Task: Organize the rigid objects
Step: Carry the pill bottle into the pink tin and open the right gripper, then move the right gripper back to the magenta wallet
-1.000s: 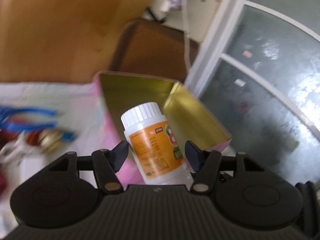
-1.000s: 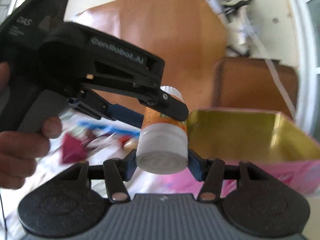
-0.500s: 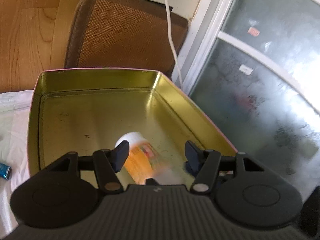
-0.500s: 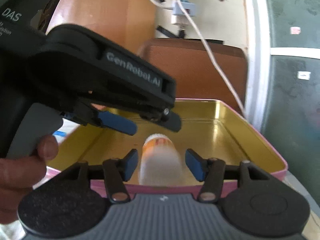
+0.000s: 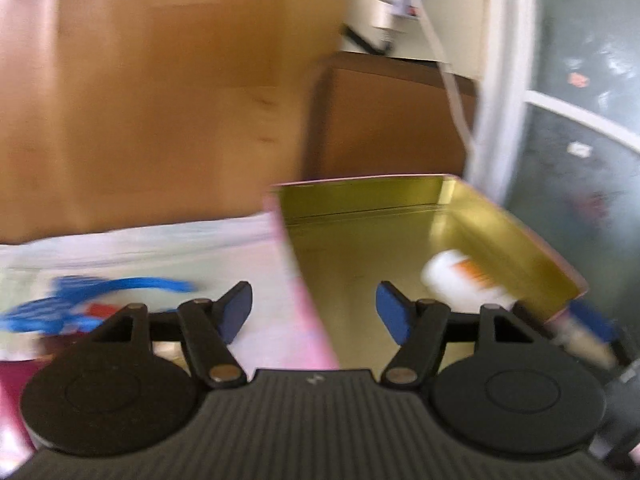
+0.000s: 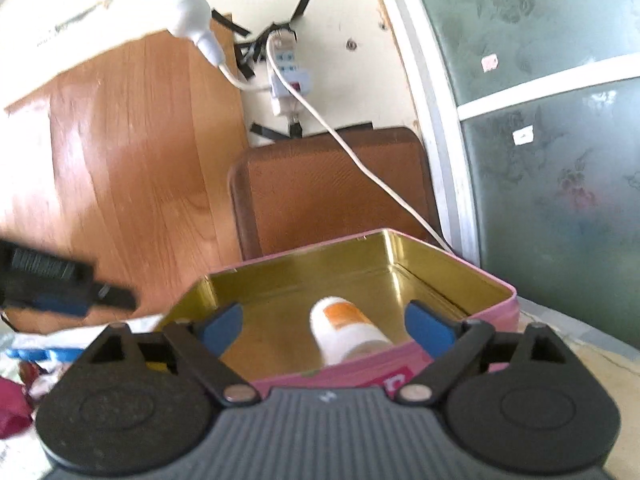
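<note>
— So, where is the bottle right now?

— I see it lying on its side on the gold floor of the tin, close to the near wall, with its orange label facing up. From my left camera it sits in the tin's near right corner, though that view is blurred.

— Is either tool gripping it?

— No. My right gripper has its blue pads spread wide and still widening. The bottle shows between them in my view, but it rests down inside the tin and the pads do not touch it. My left gripper is also parted and opening further, with nothing between its pads; the tin's pink left wall runs through the gap in the picture.

— Where is the tin?

— I see it on the white cloth, at the far right edge of the surface, next to the frosted glass door. A brown chair back stands right behind it, and a white cable hangs down toward its far right corner.

— Anything else on the cloth?

— Some blue things to the left of the tin, too smeared for me to name. In my right camera the left tool shows at the left edge, blurred.
</note>
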The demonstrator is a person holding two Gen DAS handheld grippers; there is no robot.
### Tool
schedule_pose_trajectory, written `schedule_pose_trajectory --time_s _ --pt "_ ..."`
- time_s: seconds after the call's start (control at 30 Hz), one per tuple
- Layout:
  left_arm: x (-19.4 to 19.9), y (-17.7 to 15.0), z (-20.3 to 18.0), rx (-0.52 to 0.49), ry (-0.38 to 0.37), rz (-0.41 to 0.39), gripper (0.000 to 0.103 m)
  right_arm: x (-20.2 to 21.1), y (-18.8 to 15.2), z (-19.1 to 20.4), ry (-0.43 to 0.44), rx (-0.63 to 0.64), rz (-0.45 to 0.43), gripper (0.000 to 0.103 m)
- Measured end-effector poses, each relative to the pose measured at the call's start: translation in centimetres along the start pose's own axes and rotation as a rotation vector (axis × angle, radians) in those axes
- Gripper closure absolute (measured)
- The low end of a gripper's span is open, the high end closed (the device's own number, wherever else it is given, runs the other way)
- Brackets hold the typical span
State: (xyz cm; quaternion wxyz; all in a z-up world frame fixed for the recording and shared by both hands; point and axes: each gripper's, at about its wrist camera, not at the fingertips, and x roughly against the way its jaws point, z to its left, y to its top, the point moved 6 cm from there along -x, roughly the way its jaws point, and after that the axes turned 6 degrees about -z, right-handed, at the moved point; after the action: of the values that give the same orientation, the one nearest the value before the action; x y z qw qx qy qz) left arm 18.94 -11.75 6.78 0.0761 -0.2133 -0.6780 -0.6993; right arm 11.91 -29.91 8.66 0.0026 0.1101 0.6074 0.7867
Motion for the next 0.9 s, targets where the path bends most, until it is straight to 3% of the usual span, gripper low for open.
schedule_pose_trajectory --time_s 0.13,0.37,0.47,0.63,0.9 --pt "2.1 -1.5 4.2 0.011 0.104 0.004 0.029 1.0 0.5 3.0 0.063 0.025 -0.027 0.000" --pt "4.5 -2.9 9.8 0.035 0.231 -0.008 0.027 2.8 0.6 9.8 0.250 0.127 -0.061 0.000" --pt "5.2 -3.2 11.3 0.045 0.265 -0.019 0.025 2.8 -0.3 12.4 0.320 0.164 0.001 0.000" --pt "6.3 -4.1 13.7 0.065 0.295 -0.031 0.024 2.2 -2.0 15.1 0.327 0.198 0.048 0.000" --pt "9.6 -6.9 21.5 0.200 0.417 -0.047 0.022 2.5 -5.6 19.8 0.545 0.254 0.252 0.001"
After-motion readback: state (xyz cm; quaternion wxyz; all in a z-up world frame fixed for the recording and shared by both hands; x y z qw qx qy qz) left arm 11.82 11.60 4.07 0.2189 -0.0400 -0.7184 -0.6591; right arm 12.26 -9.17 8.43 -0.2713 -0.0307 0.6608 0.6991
